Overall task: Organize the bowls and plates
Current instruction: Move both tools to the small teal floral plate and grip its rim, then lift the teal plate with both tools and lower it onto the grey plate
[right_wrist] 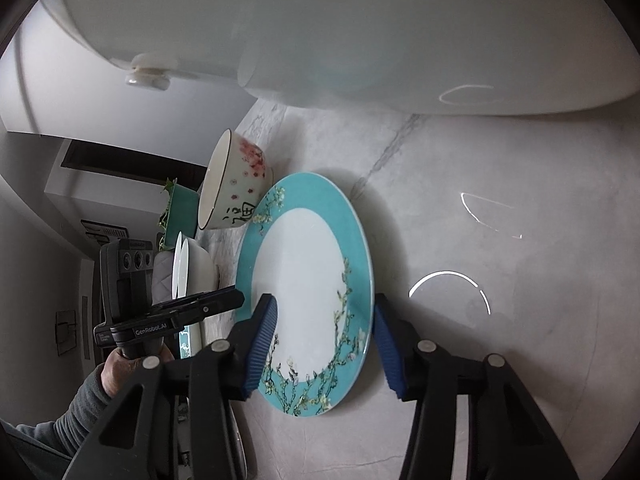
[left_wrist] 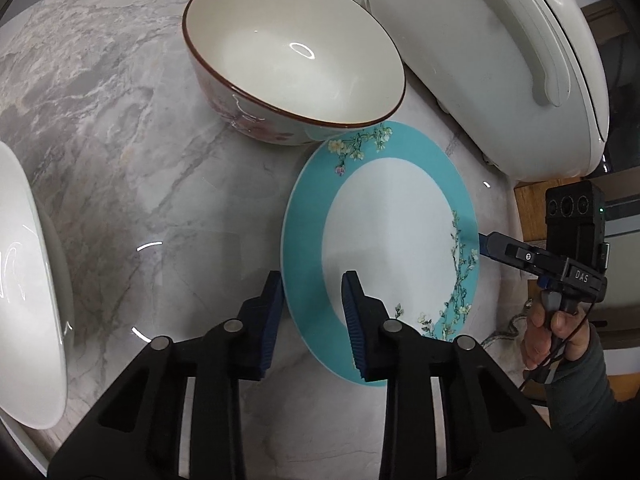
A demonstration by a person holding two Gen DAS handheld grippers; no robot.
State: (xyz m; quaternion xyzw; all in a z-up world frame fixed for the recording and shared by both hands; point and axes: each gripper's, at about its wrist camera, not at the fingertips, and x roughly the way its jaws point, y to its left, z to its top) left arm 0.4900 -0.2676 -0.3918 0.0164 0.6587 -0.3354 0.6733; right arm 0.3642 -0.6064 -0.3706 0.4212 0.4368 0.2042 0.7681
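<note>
A teal-rimmed plate with flower sprigs [left_wrist: 384, 240] lies on the marble counter [left_wrist: 140, 168]. My left gripper [left_wrist: 310, 300] is open, its jaws astride the plate's near left rim, one pad outside and one over the plate. My right gripper [right_wrist: 324, 332] is open around the plate's opposite rim [right_wrist: 308, 280]; it also shows in the left wrist view [left_wrist: 486, 240]. A cream bowl with a brown rim and pink flowers [left_wrist: 292, 60] rests against the plate's far edge, also seen in the right wrist view [right_wrist: 236, 184].
A large white rice cooker [left_wrist: 492, 56] stands at the back right, close to the plate. A white dish [left_wrist: 28, 300] sits at the left edge; white plates stand stacked in the right wrist view [right_wrist: 188, 264]. The counter's wooden edge [left_wrist: 528, 208] lies right.
</note>
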